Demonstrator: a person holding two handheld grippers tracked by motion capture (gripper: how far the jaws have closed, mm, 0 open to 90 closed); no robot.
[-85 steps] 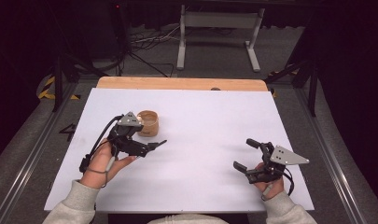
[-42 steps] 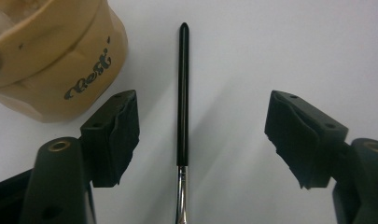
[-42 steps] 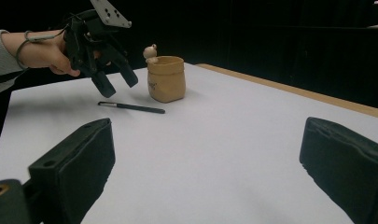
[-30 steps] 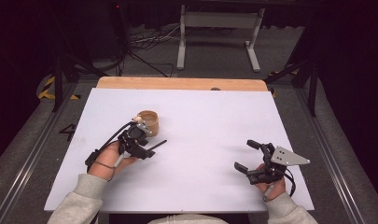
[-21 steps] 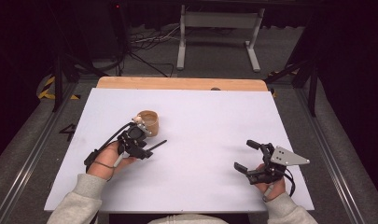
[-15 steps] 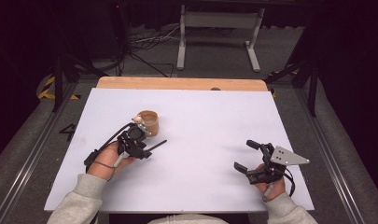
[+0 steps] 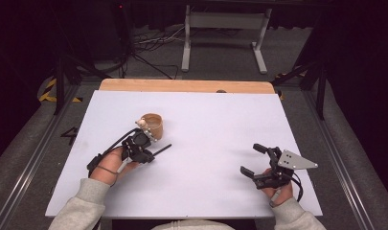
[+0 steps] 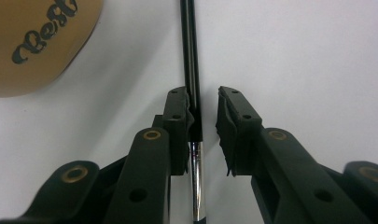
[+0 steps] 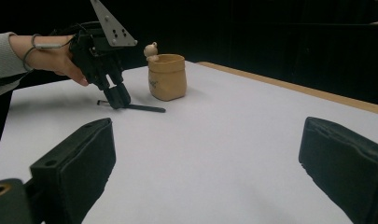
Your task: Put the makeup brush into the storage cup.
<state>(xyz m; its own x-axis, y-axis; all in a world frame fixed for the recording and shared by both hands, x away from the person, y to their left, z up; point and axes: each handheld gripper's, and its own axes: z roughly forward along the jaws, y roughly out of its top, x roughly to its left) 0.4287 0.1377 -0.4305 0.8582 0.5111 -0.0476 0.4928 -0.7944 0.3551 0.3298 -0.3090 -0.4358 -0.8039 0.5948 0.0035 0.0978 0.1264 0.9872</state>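
High view: left gripper (image 7: 144, 149) low over the white table top (image 7: 220, 129), at its left-centre, straddling a thin black pen with a silver end section (image 7: 159, 149); pen flat on the surface, tip end sticking out to the right past the jaws, just in front of a tan ceramic cup with a small bear figure on its rim (image 7: 152, 124), pen and cup close but apart. Right gripper (image 7: 256, 161) well apart at the table's right, jaws spread wide, nothing between them. Left gripper view: pen (image 8: 192, 84) running straight up between the two black jaws; left pad (image 8: 180, 122) touching the barrel, right pad (image 8: 229, 126) off it with a sliver of white table visible in the gap; jaws just been closing, narrow now, not yet clamped from both sides. Silver section of the pen near the bottom of the frame, black barrel extending away; cup (image 8: 37, 39) with dark script lettering at upper left, clear of pen and jaws. Right gripper view: own pads far apart at the bottom corners, bare table between; farther off, left gripper (image 9: 115, 100) pointing down onto the pen (image 9: 142, 108), cup (image 9: 167, 77) just beyond, upright.
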